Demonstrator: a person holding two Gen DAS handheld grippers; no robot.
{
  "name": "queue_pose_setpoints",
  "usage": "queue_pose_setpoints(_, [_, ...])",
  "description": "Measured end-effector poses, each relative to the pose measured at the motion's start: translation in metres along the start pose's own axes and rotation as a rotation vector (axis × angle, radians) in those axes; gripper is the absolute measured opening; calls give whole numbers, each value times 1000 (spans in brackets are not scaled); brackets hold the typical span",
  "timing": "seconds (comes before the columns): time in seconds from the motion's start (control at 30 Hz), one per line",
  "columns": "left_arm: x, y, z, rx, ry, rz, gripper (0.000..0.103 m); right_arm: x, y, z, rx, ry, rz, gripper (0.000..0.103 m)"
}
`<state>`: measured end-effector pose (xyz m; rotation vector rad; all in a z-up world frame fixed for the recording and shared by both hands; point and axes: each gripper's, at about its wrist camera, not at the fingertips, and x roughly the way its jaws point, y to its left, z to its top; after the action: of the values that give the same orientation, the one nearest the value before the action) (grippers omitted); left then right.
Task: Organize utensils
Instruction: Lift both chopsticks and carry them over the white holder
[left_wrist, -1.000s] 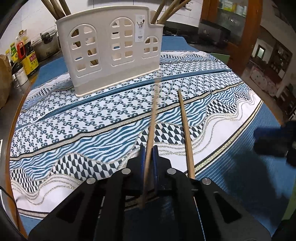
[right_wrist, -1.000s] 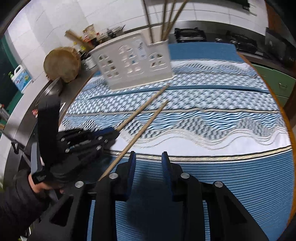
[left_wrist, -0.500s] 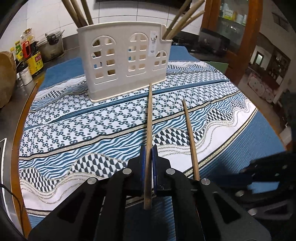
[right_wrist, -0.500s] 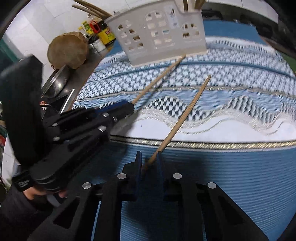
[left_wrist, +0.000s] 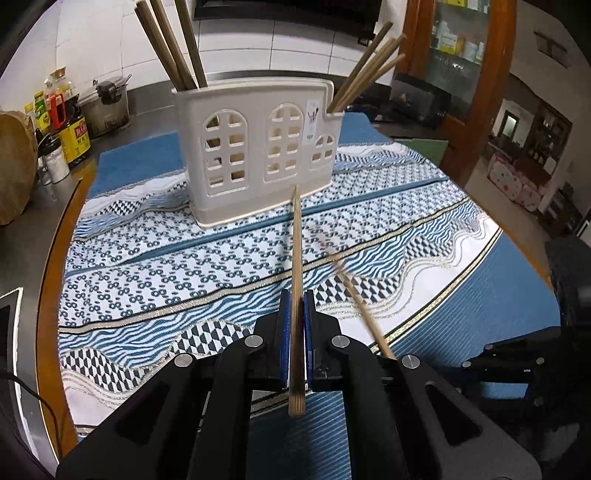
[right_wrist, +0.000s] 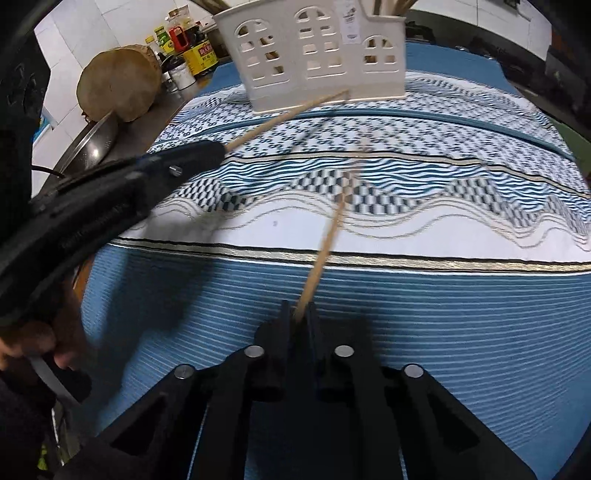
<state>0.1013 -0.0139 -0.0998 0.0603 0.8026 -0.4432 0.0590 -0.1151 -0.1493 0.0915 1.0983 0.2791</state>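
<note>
the left gripper (left_wrist: 294, 314) is clenched on a pale wooden chopstick (left_wrist: 296, 258), which runs between its blue pads, the blunt near end sticking out behind the jaws and the thin tip reaching toward the far cream utensil holder (left_wrist: 258, 147). just right of it, the right gripper (right_wrist: 297, 314) has just been closing and now pinches the near end of a second chopstick (right_wrist: 325, 251), whose far half is blurred above the patterned blue-and-white cloth (right_wrist: 443, 295). both sticks are slim, round and light tan, tapering away from the jaws. the holder stands upright at the far side of the cloth (arched window cut-outs in its front wall), with more chopsticks (left_wrist: 173, 44) leaning out of its left and right compartments.
</note>
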Motion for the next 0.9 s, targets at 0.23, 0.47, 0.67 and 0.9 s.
queue_pose_setpoints(0.23, [-16, 0, 9, -11, -35, -6, 5, -14, -27, -11, 20, -42, -8, 0])
queue_pose_setpoints(0.47, [-23, -3, 10, -6, -35, 1, 5, -11, -10, -10, 9, -51, 89, 9])
queue_pose_setpoints(0.67, [-29, -1, 11, -4, -39, 3, 5, 1, 4, -17, -19, -20, 62, 11])
queue_pose_setpoints(0.9, [-39, -5, 17, 8, -51, -12, 5, -15, -5, -23, -54, -57, 17, 6])
